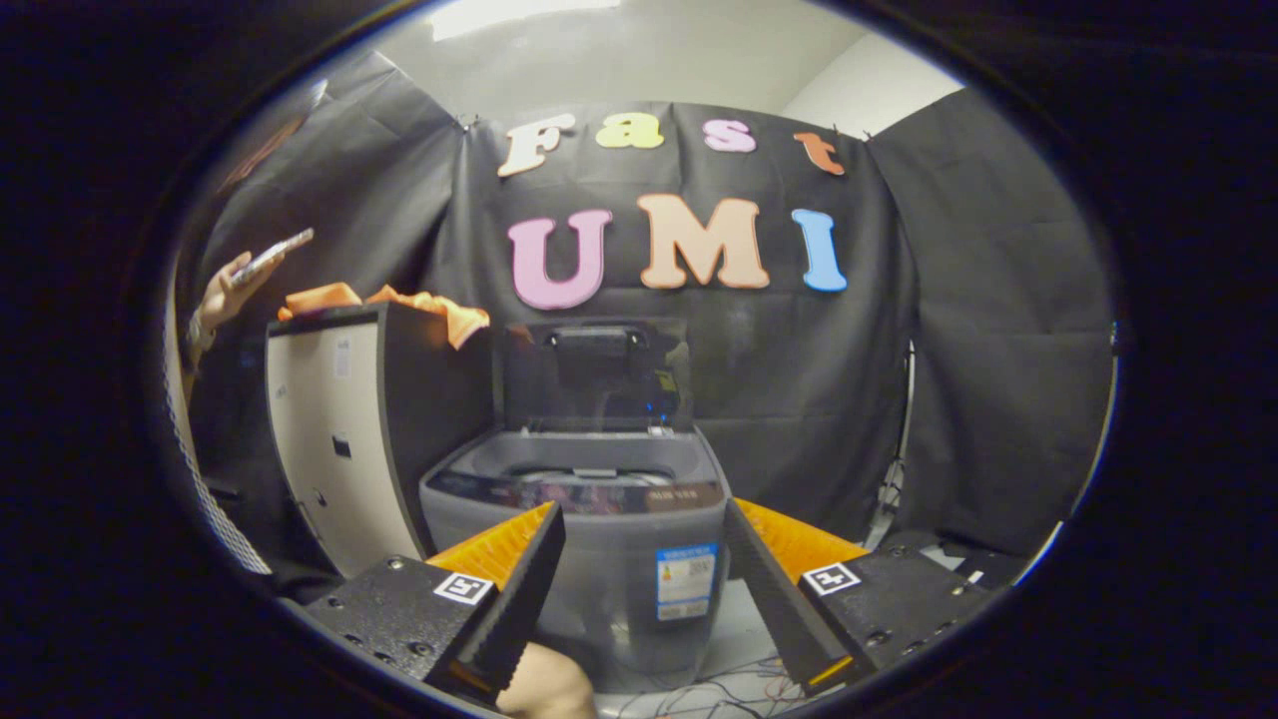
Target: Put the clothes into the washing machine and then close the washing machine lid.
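Observation:
A grey top-loading washing machine [589,519] stands straight ahead of my fingers, its dark lid [596,377] raised upright at the back and the drum opening exposed. An orange cloth [429,308] lies on top of a tall white and black cabinet [339,439] just left of the machine. My gripper [644,559] is open, with nothing between its fingers, held level in front of the machine's upper front panel and apart from it.
A person's hand [225,295] holding a phone [272,256] shows beyond the cabinet on the left. Part of a hand [544,689] sits below the left finger. Cables [729,689] lie on the floor beside the machine's base. Black cloth walls close the booth.

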A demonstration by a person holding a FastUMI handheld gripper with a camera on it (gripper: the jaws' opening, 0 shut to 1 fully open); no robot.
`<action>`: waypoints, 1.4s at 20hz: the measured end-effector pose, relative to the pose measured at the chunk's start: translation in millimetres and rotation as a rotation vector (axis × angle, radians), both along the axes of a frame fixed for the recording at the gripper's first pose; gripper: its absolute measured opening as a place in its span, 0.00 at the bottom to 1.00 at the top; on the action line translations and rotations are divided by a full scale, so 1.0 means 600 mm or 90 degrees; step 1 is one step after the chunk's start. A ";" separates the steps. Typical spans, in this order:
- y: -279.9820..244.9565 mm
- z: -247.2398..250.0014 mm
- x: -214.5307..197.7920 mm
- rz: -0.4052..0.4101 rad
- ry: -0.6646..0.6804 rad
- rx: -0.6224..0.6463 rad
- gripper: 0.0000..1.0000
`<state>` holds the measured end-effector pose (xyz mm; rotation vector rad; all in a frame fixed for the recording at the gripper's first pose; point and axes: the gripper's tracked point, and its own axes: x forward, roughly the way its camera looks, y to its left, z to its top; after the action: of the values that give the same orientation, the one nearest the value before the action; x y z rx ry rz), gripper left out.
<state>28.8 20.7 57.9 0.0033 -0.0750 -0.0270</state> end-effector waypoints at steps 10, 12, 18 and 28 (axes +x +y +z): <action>0.231 0.353 0.183 0.155 -0.090 0.000 0.97; 0.290 0.398 0.220 0.193 -0.086 0.025 0.97; 0.470 0.514 0.294 0.315 -0.077 0.041 0.96; 0.678 0.461 0.415 0.368 0.098 -0.044 0.96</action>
<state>277.7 427.3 334.4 -0.0454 0.0818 0.5527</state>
